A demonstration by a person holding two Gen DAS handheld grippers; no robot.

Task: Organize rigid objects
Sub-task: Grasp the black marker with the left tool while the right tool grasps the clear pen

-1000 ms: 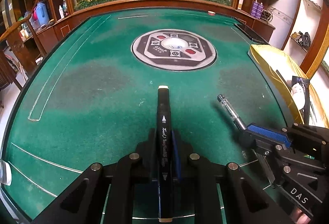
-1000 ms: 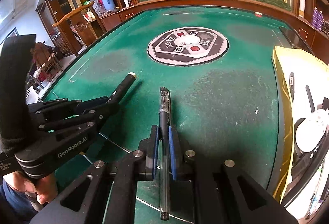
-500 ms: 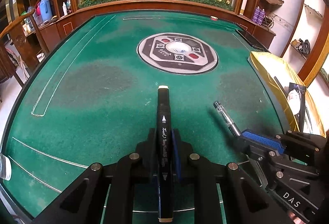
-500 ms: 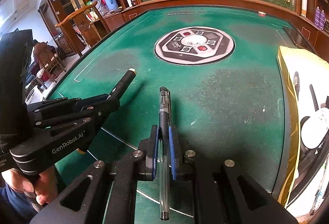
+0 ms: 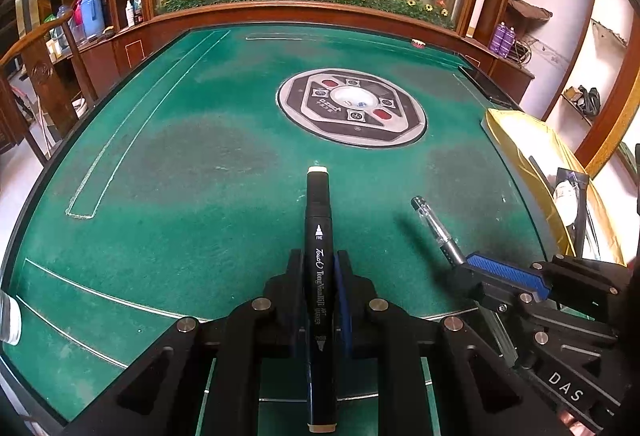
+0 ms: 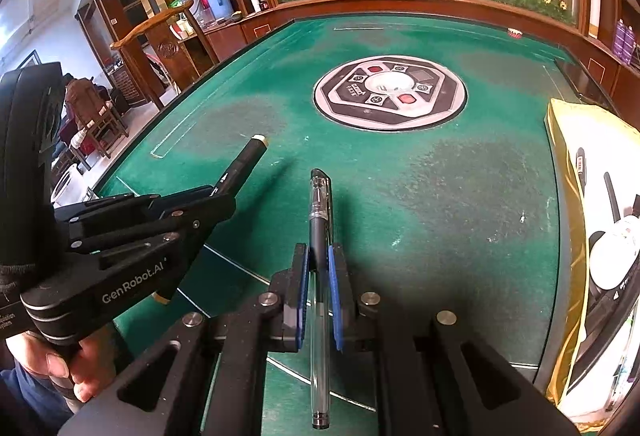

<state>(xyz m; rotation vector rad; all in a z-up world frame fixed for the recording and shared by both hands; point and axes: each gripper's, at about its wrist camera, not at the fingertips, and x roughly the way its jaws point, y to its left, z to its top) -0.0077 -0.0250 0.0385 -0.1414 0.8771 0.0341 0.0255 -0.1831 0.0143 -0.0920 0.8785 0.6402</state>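
The left gripper (image 5: 319, 288) is clamped on a black art marker (image 5: 318, 236), its blue pads pressed against the barrel on both sides; the marker runs straight along the fingers, its cream cap end pointing out over the green felt table (image 5: 180, 176) and its other cream end showing back between the gripper's arms; white lettering runs down the barrel. The right gripper (image 6: 319, 276) is closed tight on a clear-barrelled gel pen (image 6: 319, 236) with a black grip section; the capped end points forward over the felt, and the transparent tail reaches back towards the camera. Both tools are held above the table, tilted downwards, side by side and apart; from the left wrist view the right gripper appears at the lower right with the pen jutting from its blue pad; from the right wrist view the left gripper sits at the left, the marker sticking out ahead of it, and a person's hand (image 6: 60, 364) grips its handle at the lower left corner. A round grey and black control panel (image 5: 352, 112) is set into the middle of the table, well ahead of both tips. At the table's right edge lies a gold-lined box (image 6: 568, 156) holding further pens and a white object; whether these touch one another is hard to tell.
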